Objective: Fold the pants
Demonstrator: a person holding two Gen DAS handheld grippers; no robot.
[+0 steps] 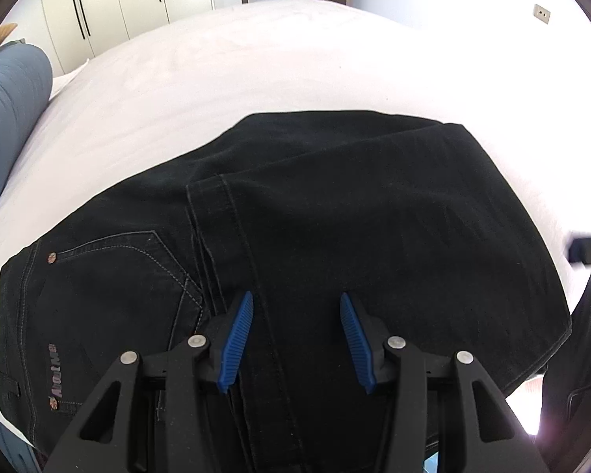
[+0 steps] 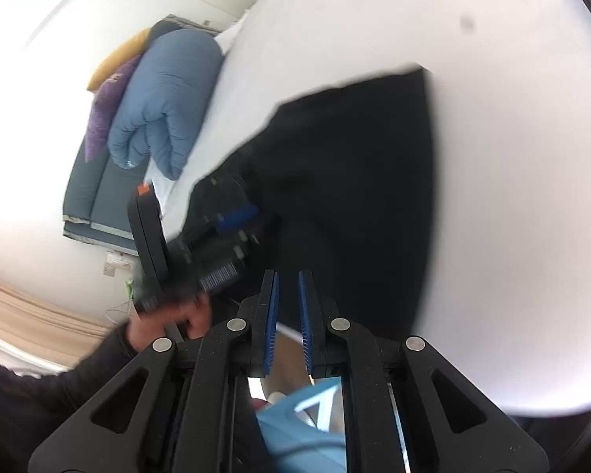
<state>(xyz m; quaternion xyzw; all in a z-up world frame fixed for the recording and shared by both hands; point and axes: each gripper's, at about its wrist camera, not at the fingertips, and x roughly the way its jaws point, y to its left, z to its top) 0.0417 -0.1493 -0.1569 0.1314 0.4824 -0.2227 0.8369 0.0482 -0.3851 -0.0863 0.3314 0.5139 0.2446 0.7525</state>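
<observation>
The left gripper point(image 1: 295, 341) is held spread wide, nothing pinched, just above the black pants point(image 1: 335, 216) — folded on the near part of the white bed point(image 1: 256, 59). The right gripper point(image 2: 288, 317) is seen narrowly parted and empty. Farther left, a blue duvet point(image 2: 165, 98) is bundled.

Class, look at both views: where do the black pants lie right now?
The black pants lie folded on the white bed, directly beneath the open left gripper in the left wrist view, with a rolled blue duvet off to the bed's left edge.
</observation>
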